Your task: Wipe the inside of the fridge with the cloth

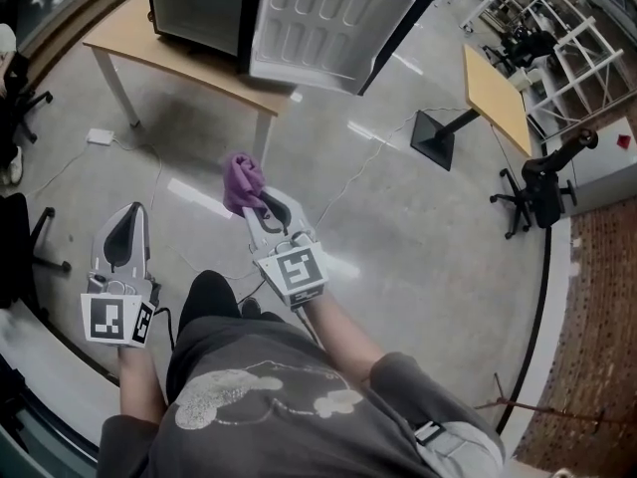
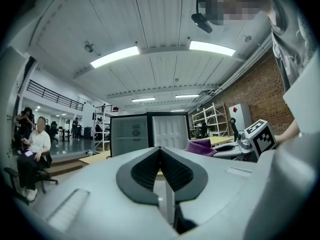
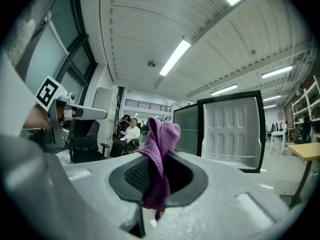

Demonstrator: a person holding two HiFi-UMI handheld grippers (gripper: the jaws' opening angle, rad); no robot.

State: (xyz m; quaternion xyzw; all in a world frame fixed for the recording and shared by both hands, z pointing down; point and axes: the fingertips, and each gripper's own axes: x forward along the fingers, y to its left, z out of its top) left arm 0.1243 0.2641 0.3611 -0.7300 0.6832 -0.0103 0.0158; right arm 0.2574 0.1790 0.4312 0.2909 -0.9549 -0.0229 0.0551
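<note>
A small black fridge (image 1: pixel 199 8) stands on a wooden table (image 1: pixel 179 63) ahead, its white-lined door (image 1: pixel 328 28) swung open to the right. In the head view my right gripper (image 1: pixel 261 203) is shut on a purple cloth (image 1: pixel 242 181), held over the floor in front of the table. The right gripper view shows the cloth (image 3: pixel 159 154) pinched between the jaws, with the fridge door (image 3: pixel 232 131) beyond. My left gripper (image 1: pixel 127 229) is lower left, shut with nothing in it. The left gripper view shows the fridge (image 2: pixel 145 134) ahead and the cloth (image 2: pixel 202 146) to its right.
The floor is polished grey concrete with a white power adapter (image 1: pixel 100 136) and cables. A second wooden table (image 1: pixel 495 96) on a black base stands at the right, with a black office chair (image 1: pixel 542 182) near it. A seated person (image 2: pixel 35 156) is far left.
</note>
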